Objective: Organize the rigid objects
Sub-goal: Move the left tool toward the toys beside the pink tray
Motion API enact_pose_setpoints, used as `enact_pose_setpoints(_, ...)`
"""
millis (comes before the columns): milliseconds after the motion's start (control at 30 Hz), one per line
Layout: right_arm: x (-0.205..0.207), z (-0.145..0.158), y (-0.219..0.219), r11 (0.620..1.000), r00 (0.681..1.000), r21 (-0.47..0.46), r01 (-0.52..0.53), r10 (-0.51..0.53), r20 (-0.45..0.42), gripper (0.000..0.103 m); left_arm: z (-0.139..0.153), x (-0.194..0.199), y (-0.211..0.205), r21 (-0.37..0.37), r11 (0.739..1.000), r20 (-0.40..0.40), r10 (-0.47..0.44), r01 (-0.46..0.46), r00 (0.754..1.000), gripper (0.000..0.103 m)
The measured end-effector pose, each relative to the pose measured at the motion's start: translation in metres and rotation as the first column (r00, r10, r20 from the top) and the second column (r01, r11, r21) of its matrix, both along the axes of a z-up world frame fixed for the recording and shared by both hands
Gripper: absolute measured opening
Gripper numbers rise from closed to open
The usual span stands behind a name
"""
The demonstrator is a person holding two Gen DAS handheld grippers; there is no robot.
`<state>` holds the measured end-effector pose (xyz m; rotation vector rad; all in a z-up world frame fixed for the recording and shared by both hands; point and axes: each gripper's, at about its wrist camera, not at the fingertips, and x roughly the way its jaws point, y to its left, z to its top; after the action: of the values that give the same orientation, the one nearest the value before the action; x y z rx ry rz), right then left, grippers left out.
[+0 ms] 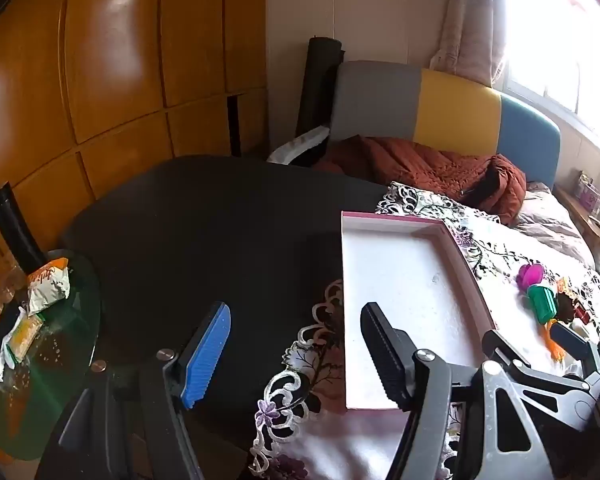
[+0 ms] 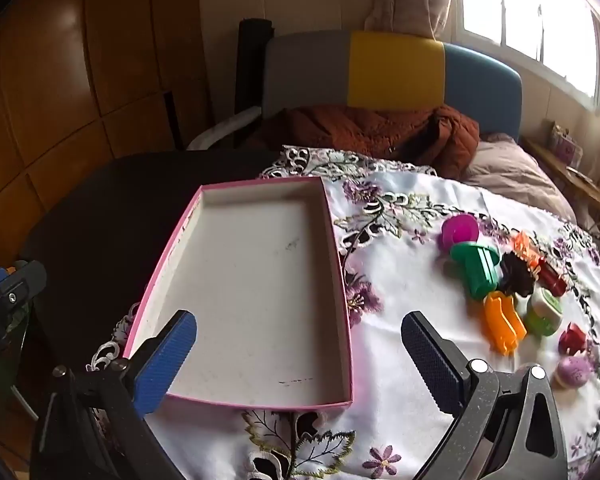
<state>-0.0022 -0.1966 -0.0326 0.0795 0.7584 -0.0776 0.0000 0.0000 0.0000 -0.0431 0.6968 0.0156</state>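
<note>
An empty pink-rimmed box (image 2: 340,240) lies on the floral tablecloth (image 2: 400,248); it also shows in the left wrist view (image 1: 466,264). Right of it lie several small plastic toys: a magenta piece (image 2: 460,232), a green stamp (image 2: 478,272), an orange piece (image 2: 502,326), a dark brown piece (image 2: 518,278), a green-white tub (image 2: 544,312), a red piece (image 2: 572,338) and a purple one (image 2: 574,372). My right gripper (image 2: 300,354) is open and empty over the box's near end. My left gripper (image 1: 296,354) is open and empty, left of the box above the dark table.
A dark round table (image 1: 204,216) carries the cloth. A glass side table (image 1: 60,344) with snack packets (image 1: 48,284) stands at the left. A sofa with a rust blanket (image 2: 372,128) lies behind, wooden cabinets (image 1: 112,80) at the left, a window (image 2: 532,20) at the right.
</note>
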Motion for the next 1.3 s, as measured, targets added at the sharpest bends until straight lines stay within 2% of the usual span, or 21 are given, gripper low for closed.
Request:
enact_pose_setpoints(167, 0.003, -0.007, -0.003, 1.000, 1.000, 0.014, -0.001, 0.001, -0.003, 0.103, -0.001, 0.003, 0.002, 0.010, 1.000, -0.012, -0.011, 0.011, 1.000, 0.069)
enact_pose_setpoints(300, -0.002, 0.002, 0.005, 1.000, 0.999, -0.015, -0.004, 0.005, 0.038, 0.103, 0.000, 0.003, 0.012, 0.005, 1.000, -0.003, -0.009, 0.009, 1.000, 0.069)
enact_pose_setpoints(467, -0.003, -0.001, 0.004, 1.000, 0.999, -0.027, -0.014, 0.015, 0.040, 0.103, -0.007, 0.001, -0.005, 0.054, 0.998, -0.011, -0.016, 0.017, 1.000, 0.069)
enact_pose_setpoints(833, -0.005, 0.000, -0.010, 1.000, 0.999, -0.029, -0.006, 0.008, 0.054, 0.103, -0.011, 0.003, -0.019, 0.086, 0.995, -0.034, -0.054, 0.057, 0.998, 0.069)
enact_pose_setpoints(1300, -0.005, 0.012, -0.033, 0.998, 0.996, -0.058, 0.010, -0.005, 0.087, 0.103, -0.020, 0.011, -0.034, 0.077, 0.988, -0.084, -0.126, 0.132, 0.988, 0.069)
